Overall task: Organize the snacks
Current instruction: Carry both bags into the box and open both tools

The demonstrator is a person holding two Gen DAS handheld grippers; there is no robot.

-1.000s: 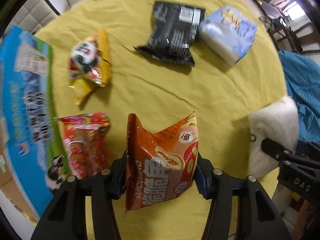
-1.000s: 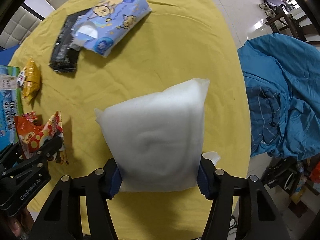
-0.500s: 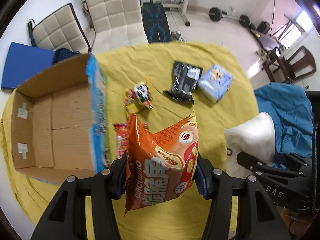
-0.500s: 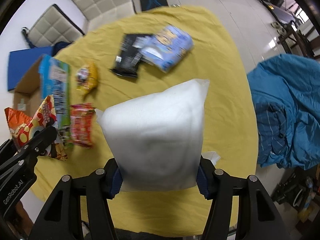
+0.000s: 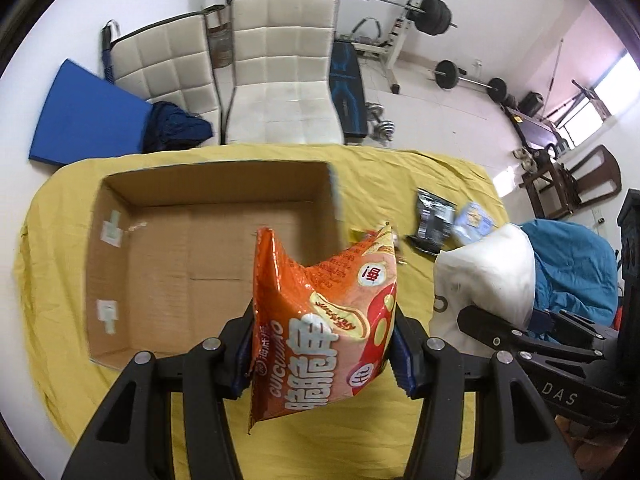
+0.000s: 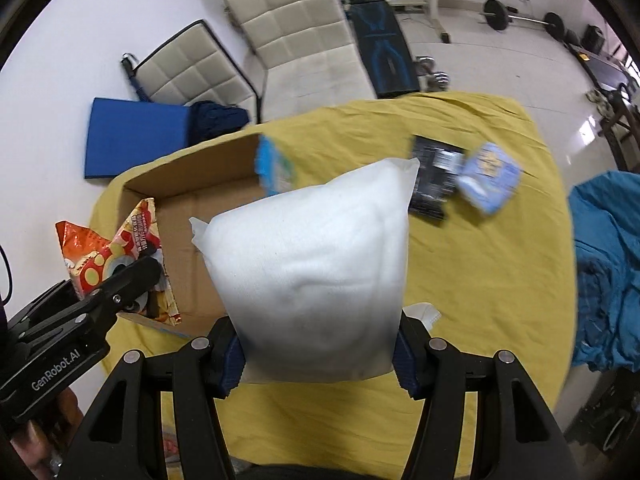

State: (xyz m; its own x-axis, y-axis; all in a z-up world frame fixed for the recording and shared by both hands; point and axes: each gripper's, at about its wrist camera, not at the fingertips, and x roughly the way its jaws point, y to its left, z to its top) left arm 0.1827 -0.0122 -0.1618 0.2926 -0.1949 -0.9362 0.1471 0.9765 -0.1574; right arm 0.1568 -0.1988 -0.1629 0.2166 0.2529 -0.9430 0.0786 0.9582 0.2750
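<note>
The cardboard box (image 5: 200,264) stands open at the top with a bare floor, so the way down into it is free; its raised walls bar entry from the sides; the orange snack bag (image 5: 320,320) and the white pouch (image 6: 316,280) fill the room between each pair of fingers; right of the box, the yellow worktop (image 6: 480,280) lies bare up to the black packet (image 6: 434,176) and the blue packet (image 6: 488,176), which seem to touch, though blurred.

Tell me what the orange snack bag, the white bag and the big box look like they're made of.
Orange snack bag: glossy plastic film, judging by its shine and sharp creases. White bag: matte and soft, possibly non-woven fabric or frosted plastic. Box: plain brown corrugated cardboard, with fold lines showing.
</note>
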